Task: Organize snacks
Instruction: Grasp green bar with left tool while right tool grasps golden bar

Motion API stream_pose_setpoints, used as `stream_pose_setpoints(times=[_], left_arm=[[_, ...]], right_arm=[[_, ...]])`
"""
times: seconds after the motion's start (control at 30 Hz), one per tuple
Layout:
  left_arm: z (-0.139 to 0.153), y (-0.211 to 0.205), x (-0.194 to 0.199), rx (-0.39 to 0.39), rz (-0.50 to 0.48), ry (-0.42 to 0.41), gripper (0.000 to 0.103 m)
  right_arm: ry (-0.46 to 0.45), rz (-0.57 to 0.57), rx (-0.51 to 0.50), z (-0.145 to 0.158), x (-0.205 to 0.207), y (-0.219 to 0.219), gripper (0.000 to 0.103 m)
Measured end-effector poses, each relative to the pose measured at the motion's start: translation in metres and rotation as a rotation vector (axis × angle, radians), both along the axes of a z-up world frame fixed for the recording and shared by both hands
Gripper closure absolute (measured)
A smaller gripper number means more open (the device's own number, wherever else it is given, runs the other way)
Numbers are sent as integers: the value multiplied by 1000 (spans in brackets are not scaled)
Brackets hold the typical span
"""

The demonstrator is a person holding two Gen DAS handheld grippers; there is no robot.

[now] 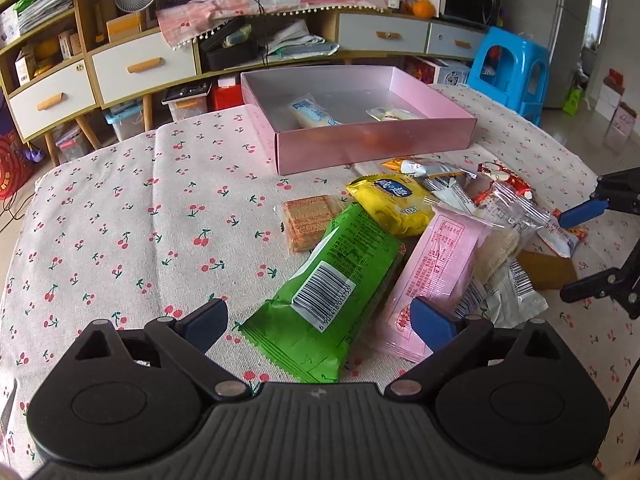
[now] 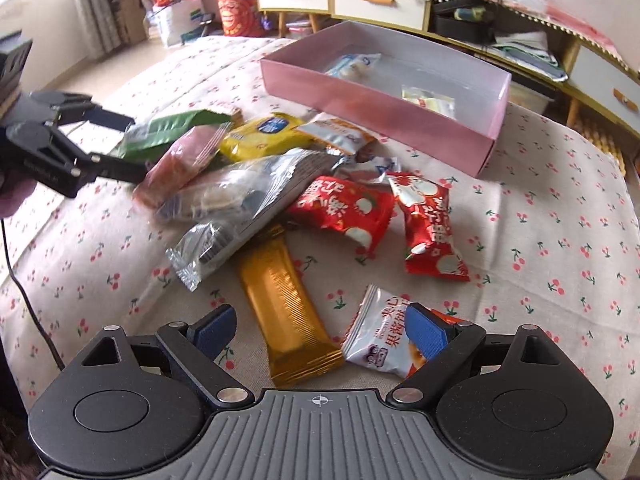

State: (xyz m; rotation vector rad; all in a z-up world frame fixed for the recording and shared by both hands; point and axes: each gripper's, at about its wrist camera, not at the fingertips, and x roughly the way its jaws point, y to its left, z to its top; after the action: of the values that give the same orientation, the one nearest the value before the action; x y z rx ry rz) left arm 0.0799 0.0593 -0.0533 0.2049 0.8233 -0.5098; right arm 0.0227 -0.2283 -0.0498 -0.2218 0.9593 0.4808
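A pile of snack packets lies on the cherry-print cloth [image 1: 120, 208] in front of a pink box [image 1: 372, 142] that holds two pale packets. My left gripper [image 1: 320, 326] hangs open over a green packet [image 1: 336, 280], its right finger above a pink packet [image 1: 444, 264]; the pads do not press on either. My right gripper [image 2: 320, 330] is open around the near end of a gold bar [image 2: 284, 304], with a white packet [image 2: 380, 340] under its right finger. Each gripper shows in the other's view: the right gripper [image 1: 576, 252] at the pile's right, the left gripper [image 2: 128, 144] at the pile's left.
Also in the pile are a yellow packet [image 1: 392, 200], a clear wafer pack [image 1: 308, 220], two red packets [image 2: 344, 208] and a clear bag [image 2: 240, 200]. The pink box [image 2: 376, 108] stands behind the pile. A drawer unit [image 1: 140, 68] and a blue stool [image 1: 512, 68] stand beyond the table.
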Motion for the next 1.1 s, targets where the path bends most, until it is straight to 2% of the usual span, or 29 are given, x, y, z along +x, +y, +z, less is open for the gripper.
stream_pose_setpoints(times=[0.07, 0.13, 0.53, 0.63, 0.83, 0.9, 1.1], left_arm=[[1, 2, 2, 3, -5, 1, 16], [1, 4, 4, 8, -6, 2, 21], [1, 7, 7, -33, -20, 86, 43], [1, 6, 4, -20, -45, 103, 47], [-5, -1, 1, 38, -43, 107, 48], [-6, -2, 2, 37, -33, 105, 48], [-6, -6, 4, 29, 2, 92, 48]], right_arm=[[-8, 13, -20, -4, -1, 4, 10], [-32, 27, -42, -7, -3, 5, 10], [-103, 44, -30, -10, -2, 13, 14], [-106, 55, -36, -10, -3, 16, 21], [-80, 60, -7, -9, 0, 20, 43], [-71, 61, 6, -8, 1, 22, 54], [-61, 64, 12, -6, 0, 26, 73]])
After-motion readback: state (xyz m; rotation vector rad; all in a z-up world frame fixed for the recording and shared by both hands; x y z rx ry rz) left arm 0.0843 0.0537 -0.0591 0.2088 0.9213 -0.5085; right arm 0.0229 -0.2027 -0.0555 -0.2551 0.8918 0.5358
